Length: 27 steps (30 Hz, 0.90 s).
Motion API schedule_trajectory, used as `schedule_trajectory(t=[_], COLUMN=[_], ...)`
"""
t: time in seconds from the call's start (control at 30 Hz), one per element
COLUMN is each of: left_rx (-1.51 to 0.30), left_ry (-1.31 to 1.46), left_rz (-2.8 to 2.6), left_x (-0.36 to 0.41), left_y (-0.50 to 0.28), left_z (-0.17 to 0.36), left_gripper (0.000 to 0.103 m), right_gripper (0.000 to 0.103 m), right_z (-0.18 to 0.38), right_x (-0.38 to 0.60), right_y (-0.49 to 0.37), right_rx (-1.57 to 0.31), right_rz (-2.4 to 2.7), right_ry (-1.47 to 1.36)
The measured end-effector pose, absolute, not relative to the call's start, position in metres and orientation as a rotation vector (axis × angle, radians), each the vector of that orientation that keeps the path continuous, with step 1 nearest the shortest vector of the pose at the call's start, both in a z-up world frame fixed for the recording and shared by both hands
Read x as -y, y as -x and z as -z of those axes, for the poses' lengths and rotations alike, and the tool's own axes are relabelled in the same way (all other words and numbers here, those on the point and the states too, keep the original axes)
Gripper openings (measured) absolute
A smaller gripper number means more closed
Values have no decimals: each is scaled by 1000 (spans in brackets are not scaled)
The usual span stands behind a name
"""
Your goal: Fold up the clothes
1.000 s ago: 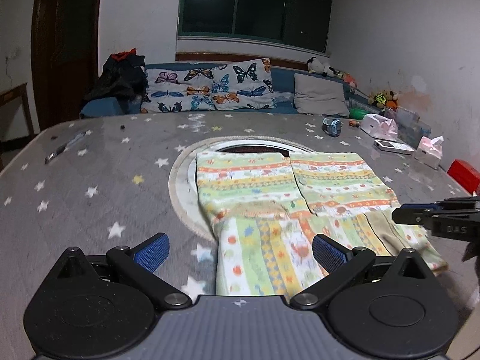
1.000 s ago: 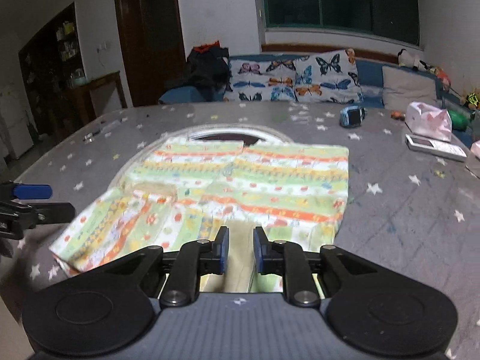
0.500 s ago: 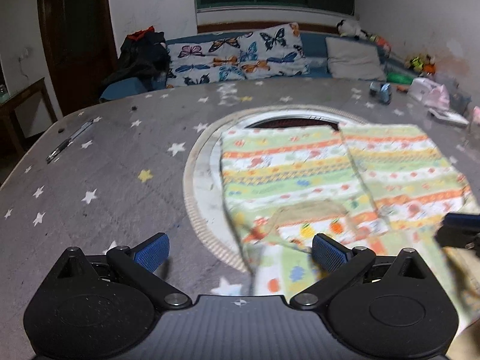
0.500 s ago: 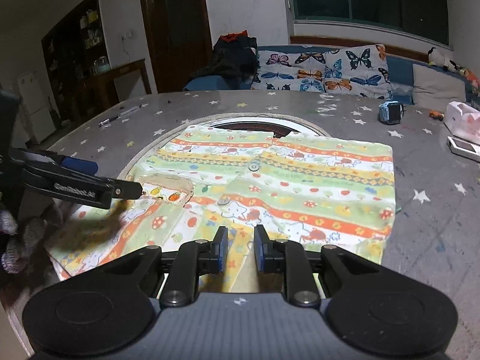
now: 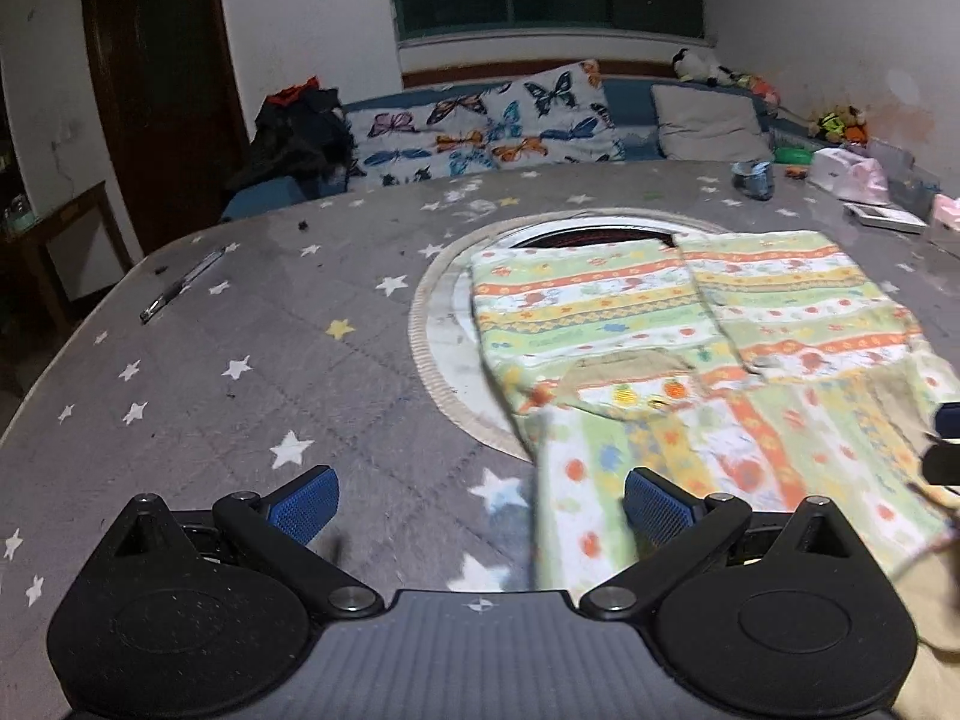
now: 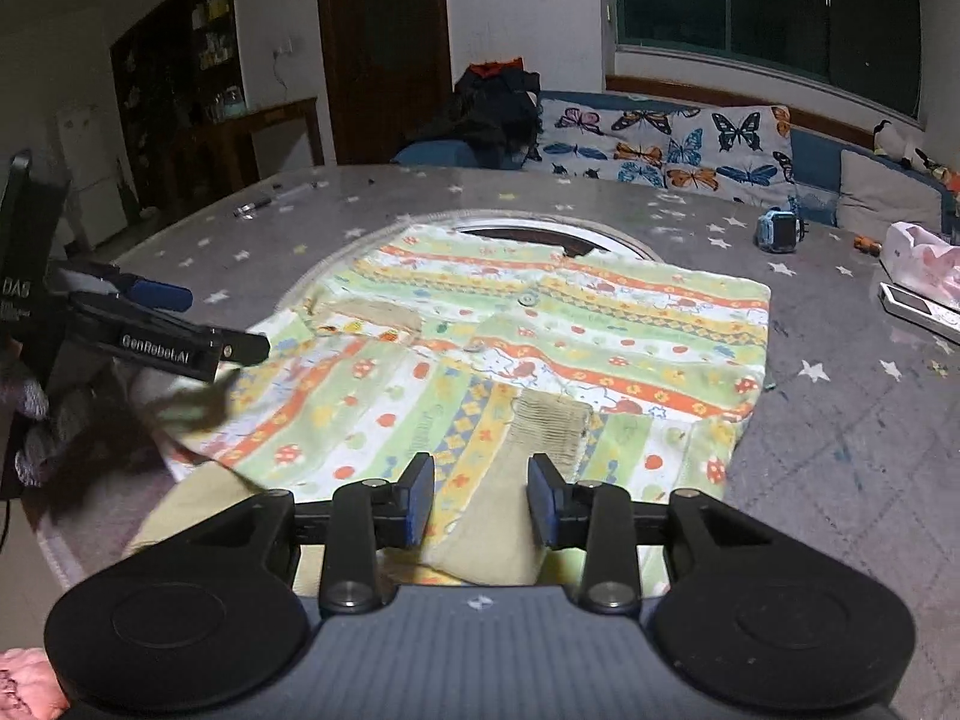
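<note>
A striped green, orange and yellow child's garment (image 5: 690, 360) lies spread on the grey star-print table, also seen in the right wrist view (image 6: 540, 354). My left gripper (image 5: 480, 501) is open at the garment's near left edge, its right finger over the cloth. It shows from the side in the right wrist view (image 6: 180, 324). My right gripper (image 6: 480, 501) is open, its blue pads either side of a beige cuff (image 6: 549, 426) at the near hem. Its tip shows at the right edge of the left wrist view (image 5: 945, 438).
A round white insert (image 5: 444, 354) sits in the table under the garment. A pen (image 5: 180, 288) lies at the far left. A blue watch (image 6: 780, 231), a pink pouch (image 6: 924, 258) and a remote (image 6: 918, 306) lie at the far right. A sofa with butterfly cushions (image 5: 480, 126) stands behind.
My right gripper's jaws have opened from nearly shut. My left gripper has moved closer to the garment's left edge, and the near part of the cloth looks blurred.
</note>
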<state>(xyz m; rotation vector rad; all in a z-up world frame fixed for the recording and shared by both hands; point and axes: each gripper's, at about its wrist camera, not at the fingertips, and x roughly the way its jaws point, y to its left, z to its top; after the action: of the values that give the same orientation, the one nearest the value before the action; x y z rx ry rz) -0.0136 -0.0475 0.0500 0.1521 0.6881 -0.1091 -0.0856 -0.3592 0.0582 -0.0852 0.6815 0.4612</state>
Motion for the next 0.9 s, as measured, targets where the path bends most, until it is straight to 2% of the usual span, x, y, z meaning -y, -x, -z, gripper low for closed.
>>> schedule_trajectory(t=[0.27,0.57,0.8,0.9], left_rx=[-709,-689,-697,-703], left_ry=[-182,-127,-297,-256], left_rz=[133,210,211,213], left_x=[54,65,88,82], left_y=[37,53,70,74], left_z=[-41,-59,-46,-55], left_gripper=[103,103,103,103], right_gripper=[35,36,41,41], right_z=[-50,-49,-54,-57], right_x=[358,363,366,370], right_y=[100,105,112,116], right_rx=[-701,-692,-688,-685], right_rz=[-474,-457,-456,-455], right_ry=[110,94,123,131])
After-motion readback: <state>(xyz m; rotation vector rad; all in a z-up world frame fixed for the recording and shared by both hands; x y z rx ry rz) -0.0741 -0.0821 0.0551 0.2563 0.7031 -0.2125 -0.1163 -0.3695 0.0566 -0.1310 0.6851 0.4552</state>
